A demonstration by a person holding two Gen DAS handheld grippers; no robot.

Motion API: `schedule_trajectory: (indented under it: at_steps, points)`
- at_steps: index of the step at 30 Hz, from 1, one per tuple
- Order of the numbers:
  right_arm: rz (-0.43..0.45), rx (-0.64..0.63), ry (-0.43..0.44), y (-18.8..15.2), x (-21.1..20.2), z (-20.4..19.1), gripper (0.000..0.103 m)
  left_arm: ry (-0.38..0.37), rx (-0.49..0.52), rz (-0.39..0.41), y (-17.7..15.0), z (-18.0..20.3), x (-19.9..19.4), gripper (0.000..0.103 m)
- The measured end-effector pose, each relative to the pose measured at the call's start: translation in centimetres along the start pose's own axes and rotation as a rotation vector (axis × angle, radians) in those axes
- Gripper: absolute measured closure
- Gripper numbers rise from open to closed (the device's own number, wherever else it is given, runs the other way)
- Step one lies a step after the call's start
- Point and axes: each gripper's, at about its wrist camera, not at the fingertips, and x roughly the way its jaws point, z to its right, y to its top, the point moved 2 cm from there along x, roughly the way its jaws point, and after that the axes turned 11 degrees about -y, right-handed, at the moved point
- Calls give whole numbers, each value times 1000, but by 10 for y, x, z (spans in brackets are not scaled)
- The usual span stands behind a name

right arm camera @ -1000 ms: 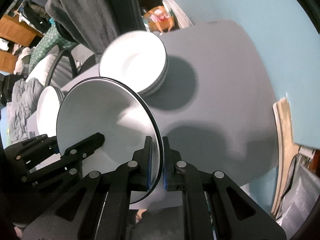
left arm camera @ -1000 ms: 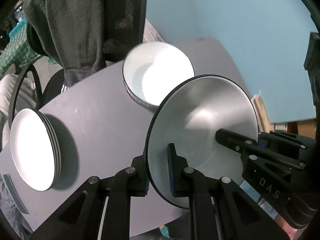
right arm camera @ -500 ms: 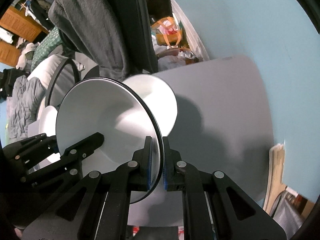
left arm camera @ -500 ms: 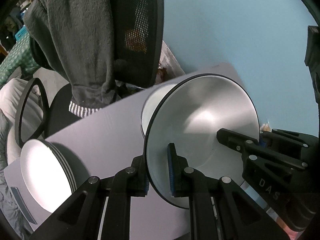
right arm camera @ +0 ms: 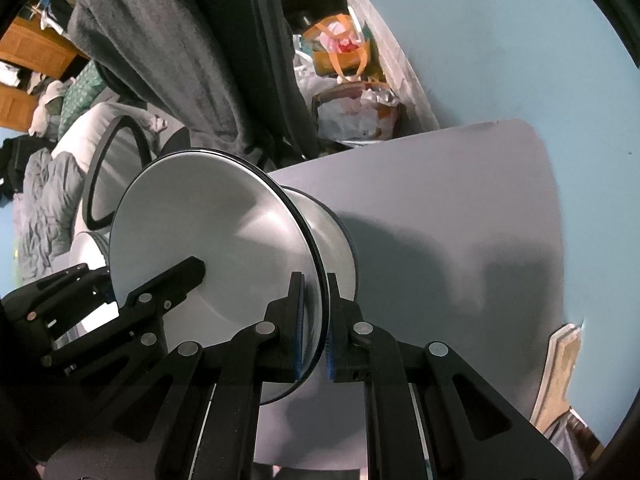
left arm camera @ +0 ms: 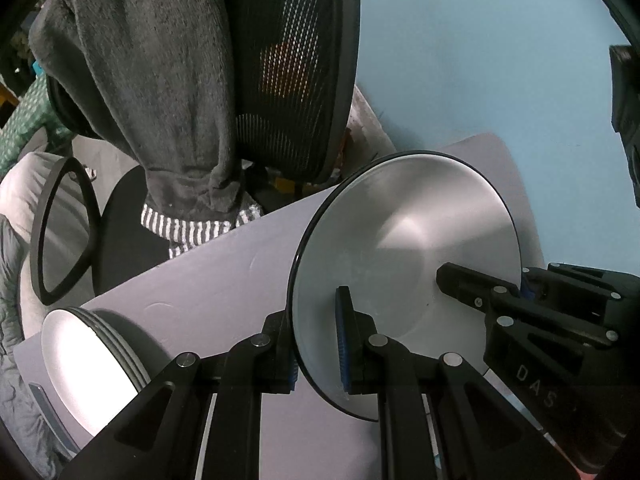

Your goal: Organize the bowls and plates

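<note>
I judge the sorting well under way: a stack of plates already sits near the edge of the grey table, to the left of the bowl I carry. In the right wrist view, a stack of bowls sits on the table just behind it. What is left, I think, is setting this bowl onto that stack. My left gripper pinches the bowl's rim, jaws nearly closed on it. My right gripper clamps the opposite rim the same way.

Opposed close wrist views — shared plate
</note>
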Motion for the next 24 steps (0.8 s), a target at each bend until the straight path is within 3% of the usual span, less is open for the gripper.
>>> schedule_trajectory:
  at_steps: [8,12,24]
  points:
    - [-21,-11,1,5,6,1,94,53,61,5,2,3,7,89]
    - [-27,-29,-46,5,9,2,94,41,33,-27,2,-4,17,89]
    - [-53,-56,-45,6,10,-1,91,37,30,-13,2,-7,9,88]
